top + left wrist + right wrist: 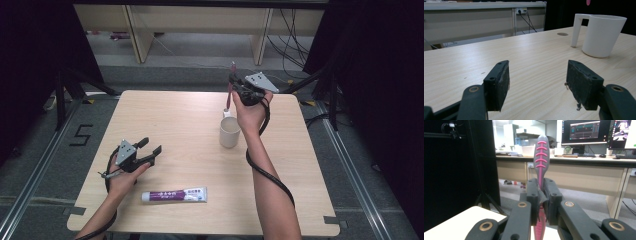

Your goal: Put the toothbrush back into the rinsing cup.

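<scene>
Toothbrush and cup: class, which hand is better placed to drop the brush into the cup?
Right. The right gripper already clamps the toothbrush just above the cup; the left gripper stands open and apart, nearer the toothpaste.

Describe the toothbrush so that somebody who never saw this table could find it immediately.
Start at the light wooden table and find the white cup near its far side. Just above the cup, the right gripper clamps the toothbrush upright, head down toward the cup. It is the one slim pink and grey stick; the toothpaste tube lies flat at the near edge.
</scene>
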The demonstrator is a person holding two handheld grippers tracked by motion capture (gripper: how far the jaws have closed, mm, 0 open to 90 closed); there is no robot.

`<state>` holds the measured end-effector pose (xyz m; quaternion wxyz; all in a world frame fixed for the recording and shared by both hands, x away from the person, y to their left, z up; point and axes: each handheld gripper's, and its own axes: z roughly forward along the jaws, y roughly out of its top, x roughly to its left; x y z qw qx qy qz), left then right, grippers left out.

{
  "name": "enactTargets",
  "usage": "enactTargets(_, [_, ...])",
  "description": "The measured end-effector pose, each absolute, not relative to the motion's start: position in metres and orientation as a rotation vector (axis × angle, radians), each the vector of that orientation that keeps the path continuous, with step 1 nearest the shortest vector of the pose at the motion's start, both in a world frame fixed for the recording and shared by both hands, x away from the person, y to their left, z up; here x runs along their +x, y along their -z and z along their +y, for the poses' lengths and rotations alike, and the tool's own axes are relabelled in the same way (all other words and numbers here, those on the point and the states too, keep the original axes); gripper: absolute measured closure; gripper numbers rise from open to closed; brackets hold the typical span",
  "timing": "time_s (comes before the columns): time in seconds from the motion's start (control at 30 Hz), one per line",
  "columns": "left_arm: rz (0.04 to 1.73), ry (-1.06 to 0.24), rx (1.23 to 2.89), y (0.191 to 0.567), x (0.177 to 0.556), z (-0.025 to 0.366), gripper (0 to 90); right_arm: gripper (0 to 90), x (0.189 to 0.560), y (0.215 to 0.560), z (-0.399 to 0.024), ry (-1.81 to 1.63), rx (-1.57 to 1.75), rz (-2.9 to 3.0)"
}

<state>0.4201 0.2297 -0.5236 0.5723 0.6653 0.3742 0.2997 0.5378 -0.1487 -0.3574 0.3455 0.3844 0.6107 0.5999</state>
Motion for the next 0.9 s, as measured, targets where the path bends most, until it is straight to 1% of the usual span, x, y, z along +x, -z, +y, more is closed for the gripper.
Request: enactTargets(0.9, [0.869, -0.705, 1.562, 0.524, 0.42, 0.228, 35.1, 84.2, 0.553, 0.376, -0.143, -1.537, 1.057, 1.595])
